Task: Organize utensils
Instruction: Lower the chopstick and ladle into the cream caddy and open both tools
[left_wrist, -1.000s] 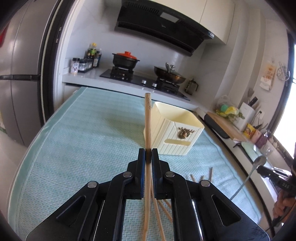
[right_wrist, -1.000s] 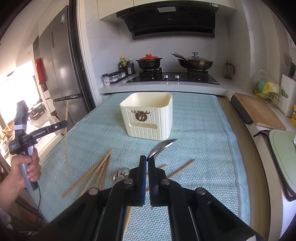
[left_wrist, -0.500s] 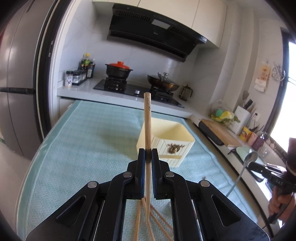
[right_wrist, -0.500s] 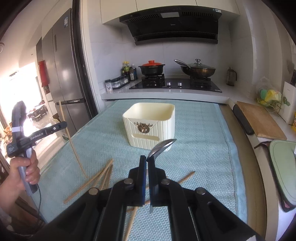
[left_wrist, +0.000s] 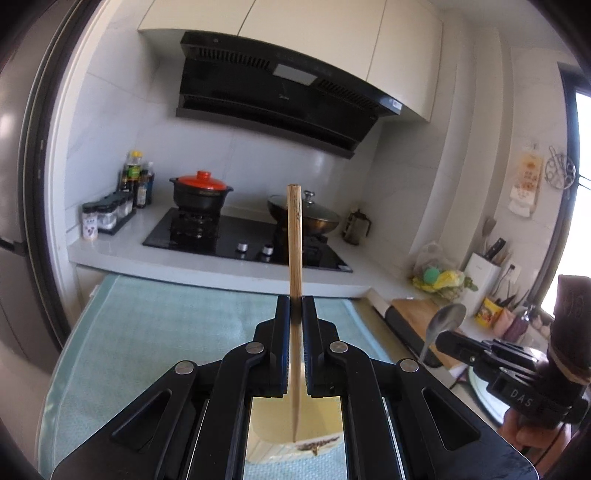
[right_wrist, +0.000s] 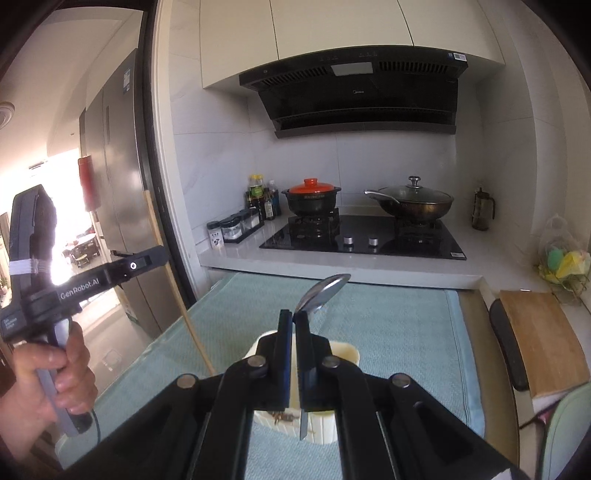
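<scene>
Kitchen backdrop first: black range hood (left_wrist: 280, 96) above the stove, teal mat (left_wrist: 155, 325) over the table. From the left wrist, the left tongs (left_wrist: 295, 314) are clamped on a wooden chopstick (left_wrist: 294, 258), held upright, its lower tip over the cream utensil holder (left_wrist: 291, 424). Over to the right wrist: the right tongs (right_wrist: 293, 325) pinch a metal spoon (right_wrist: 321, 293), bowl up, handle pointing down at the holder (right_wrist: 347, 354) directly beneath.
</scene>
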